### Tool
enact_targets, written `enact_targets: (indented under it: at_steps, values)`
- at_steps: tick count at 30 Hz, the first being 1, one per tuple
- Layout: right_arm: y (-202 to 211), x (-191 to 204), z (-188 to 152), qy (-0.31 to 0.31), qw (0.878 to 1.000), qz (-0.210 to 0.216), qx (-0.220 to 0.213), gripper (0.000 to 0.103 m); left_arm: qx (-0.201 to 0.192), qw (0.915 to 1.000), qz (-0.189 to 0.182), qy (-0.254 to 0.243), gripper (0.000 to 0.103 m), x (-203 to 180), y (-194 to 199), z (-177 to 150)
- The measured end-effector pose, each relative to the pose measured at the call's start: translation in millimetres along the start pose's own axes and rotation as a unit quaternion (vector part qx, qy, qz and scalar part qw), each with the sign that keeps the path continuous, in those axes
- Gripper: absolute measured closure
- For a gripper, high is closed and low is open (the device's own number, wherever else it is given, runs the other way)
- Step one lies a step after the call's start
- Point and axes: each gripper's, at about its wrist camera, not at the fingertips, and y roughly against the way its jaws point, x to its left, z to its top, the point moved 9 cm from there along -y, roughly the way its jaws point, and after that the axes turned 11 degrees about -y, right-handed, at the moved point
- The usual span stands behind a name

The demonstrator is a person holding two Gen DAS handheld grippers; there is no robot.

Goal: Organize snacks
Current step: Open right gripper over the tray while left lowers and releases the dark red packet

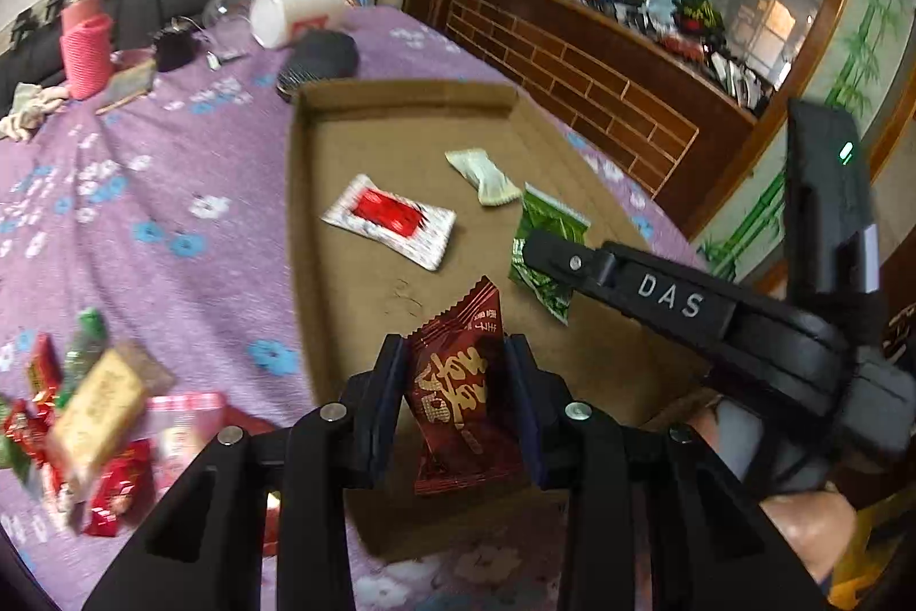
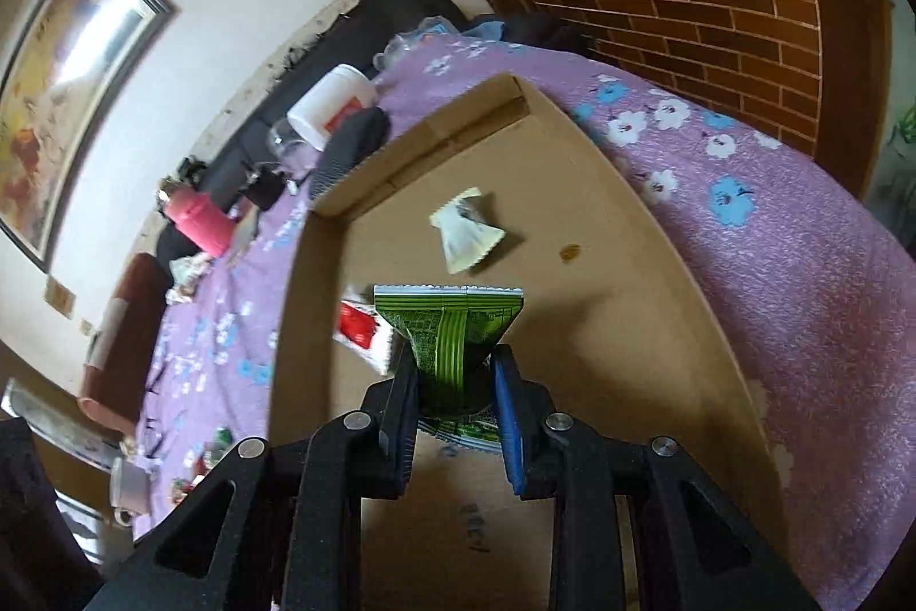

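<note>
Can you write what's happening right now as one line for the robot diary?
left gripper: shut on dark red snack packet | right gripper: shut on green snack packet | both over cardboard tray

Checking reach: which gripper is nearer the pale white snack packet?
Right. The right gripper, holding a green packet, is just short of the pale white packet; the left gripper sits farther back.

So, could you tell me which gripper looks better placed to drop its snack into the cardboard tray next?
Probably right: the right gripper, holding the green packet, is well over the cardboard tray. The left gripper, holding the red packet, hovers at its near edge.
</note>
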Motion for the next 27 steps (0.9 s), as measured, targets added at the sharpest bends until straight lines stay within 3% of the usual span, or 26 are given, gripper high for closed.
enact_targets:
  at_steps: [7, 18, 22, 27]
  values:
    - [-5.0, 2.4, -5.7, 0.031, 0.999, -0.038, -0.007, 0.077, 0.003, 0.9997, 0.005, -0.023, 0.069, -2.1, -12.7, -8.1]
    - [-3.4, 2.2, -2.6, 0.042, 0.997, -0.058, -0.026, 0.076, -0.008, 0.9991, 0.007, -0.041, 0.068, -5.2, -14.8, -12.2]
    - [3.1, 4.9, 0.2, 0.044, 0.997, -0.056, -0.043, 0.076, -0.021, 0.9991, 0.010, -0.036, 0.056, -2.8, -9.7, -10.0]
    - [13.8, 7.3, 6.0, 0.039, 0.996, -0.045, -0.068, 0.066, -0.041, 0.9982, 0.018, -0.041, 0.054, -4.2, -1.5, -5.7]
